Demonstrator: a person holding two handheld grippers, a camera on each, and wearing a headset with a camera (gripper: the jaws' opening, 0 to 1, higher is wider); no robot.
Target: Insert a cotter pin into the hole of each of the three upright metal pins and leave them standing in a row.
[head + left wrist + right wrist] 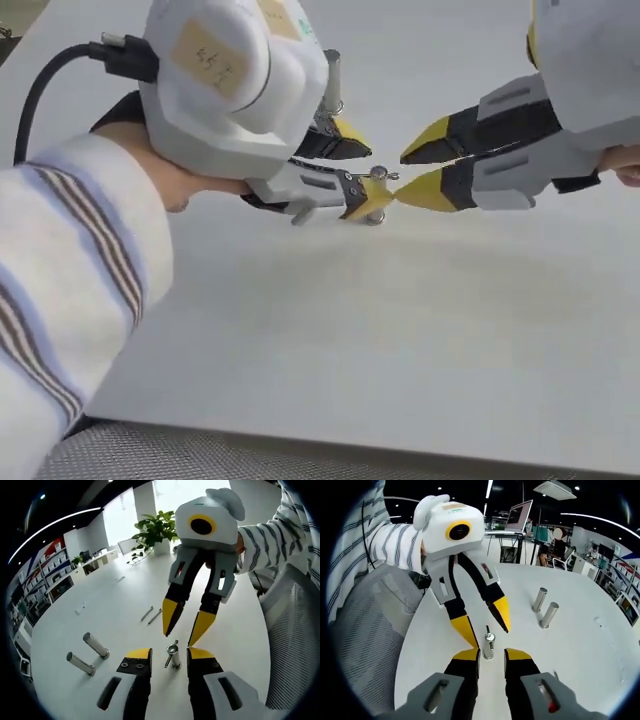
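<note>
two more upright metal pins (96,645) and two loose cotter pins (148,613) lying flat on the desk (350,330) show in my left gripper view. the head view catches one of those pins, part hidden behind my left hand-held gripper (375,172). it meets my right hand-held gripper (400,178) nose to nose, both with jaws apart around the third metal pin (377,195), which stands with a cotter pin (487,630) at its head. my striped sleeve (70,270) hangs low, with bare desk toward the near edge.
</note>
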